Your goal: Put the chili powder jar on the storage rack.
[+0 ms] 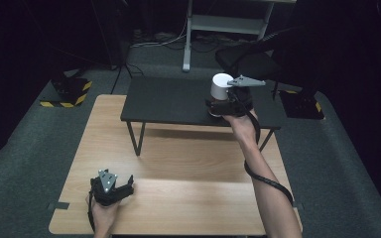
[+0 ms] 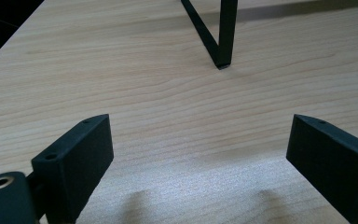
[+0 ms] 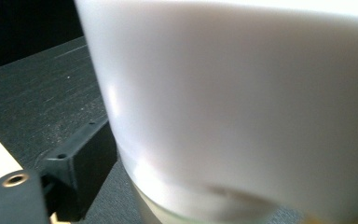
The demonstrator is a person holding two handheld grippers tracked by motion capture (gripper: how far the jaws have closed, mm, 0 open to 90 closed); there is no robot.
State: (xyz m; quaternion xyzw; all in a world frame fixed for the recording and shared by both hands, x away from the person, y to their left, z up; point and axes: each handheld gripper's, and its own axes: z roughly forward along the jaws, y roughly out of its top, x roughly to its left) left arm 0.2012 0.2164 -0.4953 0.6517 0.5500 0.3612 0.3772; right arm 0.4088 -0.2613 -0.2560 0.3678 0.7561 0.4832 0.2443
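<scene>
1. From the high view, one white cup point(image 1: 222, 88) is standing upright on the small black raised shelf point(image 1: 168, 101) at the far side of the wooden table point(image 1: 178, 198); its long axis is running straight up. The right claw point(image 1: 222, 107) is reaching in level from the near right, with the cup's base sitting between its jaws, and the cup is lying directly ahead of it. The right hand is by far the nearer one. The left claw point(image 1: 121, 186) is resting at the near left of the table, well apart from the cup, pointing right

2. In the left gripper view, the left claw point(image 2: 200, 154) is standing wide with nothing between its jaws; bare wood is lying below, and one black shelf leg point(image 2: 223, 51) is standing farther off

3. In the right gripper view, the cup point(image 3: 242, 107) is looming very close on the black shelf top point(image 3: 42, 88). One jaw is lying just beside the cup's lower wall, seemingly not pressing; the other is hidden. I judge the claw loose around the cup, not gripping

4. Count: one cup, one shelf, two claws
</scene>
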